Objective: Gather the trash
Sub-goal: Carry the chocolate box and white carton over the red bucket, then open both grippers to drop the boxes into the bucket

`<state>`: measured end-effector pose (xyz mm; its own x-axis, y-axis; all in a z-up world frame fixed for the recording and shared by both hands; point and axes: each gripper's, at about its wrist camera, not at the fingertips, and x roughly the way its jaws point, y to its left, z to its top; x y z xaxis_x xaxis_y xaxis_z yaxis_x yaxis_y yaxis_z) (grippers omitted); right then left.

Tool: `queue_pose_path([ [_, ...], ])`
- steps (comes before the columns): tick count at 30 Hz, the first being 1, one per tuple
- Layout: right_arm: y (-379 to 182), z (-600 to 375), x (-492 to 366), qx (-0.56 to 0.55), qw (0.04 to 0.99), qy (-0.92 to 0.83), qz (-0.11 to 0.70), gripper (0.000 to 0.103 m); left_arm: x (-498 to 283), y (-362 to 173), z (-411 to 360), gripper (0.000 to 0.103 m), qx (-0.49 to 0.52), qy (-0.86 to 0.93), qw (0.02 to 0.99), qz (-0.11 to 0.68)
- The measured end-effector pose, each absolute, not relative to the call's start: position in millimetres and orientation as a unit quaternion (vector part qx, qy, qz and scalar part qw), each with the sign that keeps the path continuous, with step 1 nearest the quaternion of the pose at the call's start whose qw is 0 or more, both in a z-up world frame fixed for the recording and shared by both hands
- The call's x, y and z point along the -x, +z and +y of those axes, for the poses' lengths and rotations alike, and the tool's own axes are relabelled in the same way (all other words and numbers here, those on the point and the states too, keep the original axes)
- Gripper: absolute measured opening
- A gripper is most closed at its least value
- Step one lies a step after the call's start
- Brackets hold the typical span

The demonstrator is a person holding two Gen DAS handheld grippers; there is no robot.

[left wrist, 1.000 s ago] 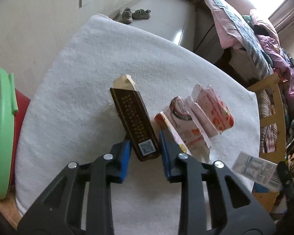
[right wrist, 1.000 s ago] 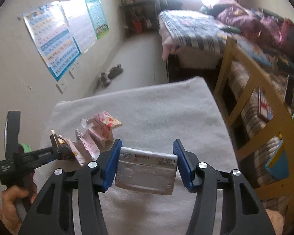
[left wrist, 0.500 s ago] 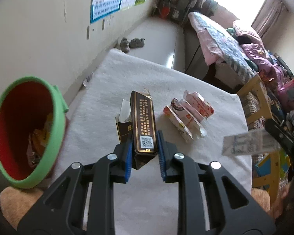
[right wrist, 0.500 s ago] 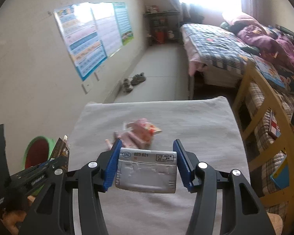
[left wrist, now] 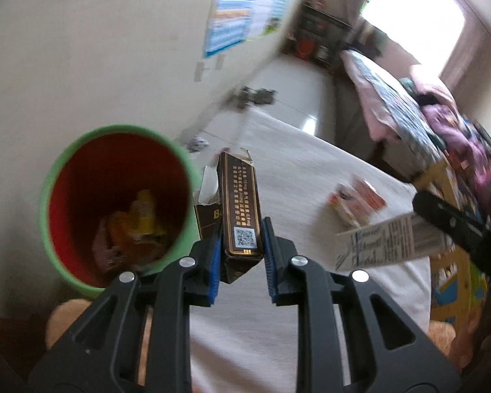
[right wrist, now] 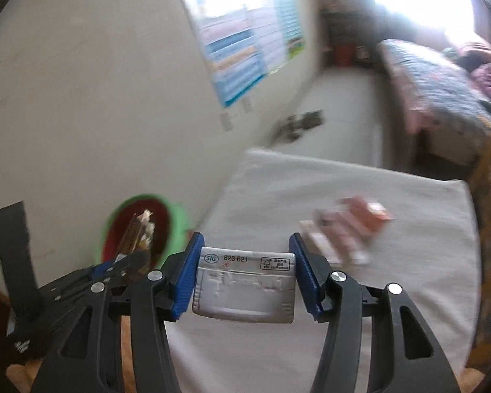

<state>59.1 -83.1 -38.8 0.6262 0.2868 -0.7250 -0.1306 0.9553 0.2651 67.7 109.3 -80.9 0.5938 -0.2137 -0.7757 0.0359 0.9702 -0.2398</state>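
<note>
Left gripper (left wrist: 241, 255) clamped on a dark brown carton (left wrist: 240, 209) with gold print and a QR label; blue pads press both long sides, torn top end pointing away from the camera. A second torn flap of the same brown packaging shows just behind it on the left. Carton sits in the air beside the rim of a bin (left wrist: 49, 177), green outside and red inside, standing against the wall below table level; wrappers in orange and yellow lie at its bottom. From the right wrist view the brown carton appears over the bin's mouth, though blur makes the exact overlap hard to judge. Right gripper (right wrist: 244, 273) grasping a flattened silver drink carton (right wrist: 244, 290), printed end up, pads tight on its two short edges; held above the near edge of the white towel-covered table (right wrist: 360, 344). In the left wrist view this carton juts in from the right, white printed side showing. Pink and red crumpled packs (right wrist: 347, 232) lie on the towel further back, well apart from both grippers. Wall posters (right wrist: 245, 39), a bed (right wrist: 432, 82) and shoes on the floor, all blurred.
</note>
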Motion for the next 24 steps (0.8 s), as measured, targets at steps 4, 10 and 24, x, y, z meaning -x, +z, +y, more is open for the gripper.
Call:
queue_pose_path([
  [4, -47, -32, -81, -0.093, 0.879, 0.181, 0.431, 0.052, -72, -86, 173, 0.022, 0.148, -0.011, 0.882, 0.448],
  [10, -70, 34, -116, -0.084, 0.855, 0.233, 0.456, 0.052, -85, -99, 227, 0.022, 0.172, 0.042, 0.872, 0.457],
  [24, -77, 54, -149, -0.143, 0.831, 0.271, 0.463, 0.063, -85, -133, 243, 0.068, 0.196, 0.079, 0.851, 0.48],
])
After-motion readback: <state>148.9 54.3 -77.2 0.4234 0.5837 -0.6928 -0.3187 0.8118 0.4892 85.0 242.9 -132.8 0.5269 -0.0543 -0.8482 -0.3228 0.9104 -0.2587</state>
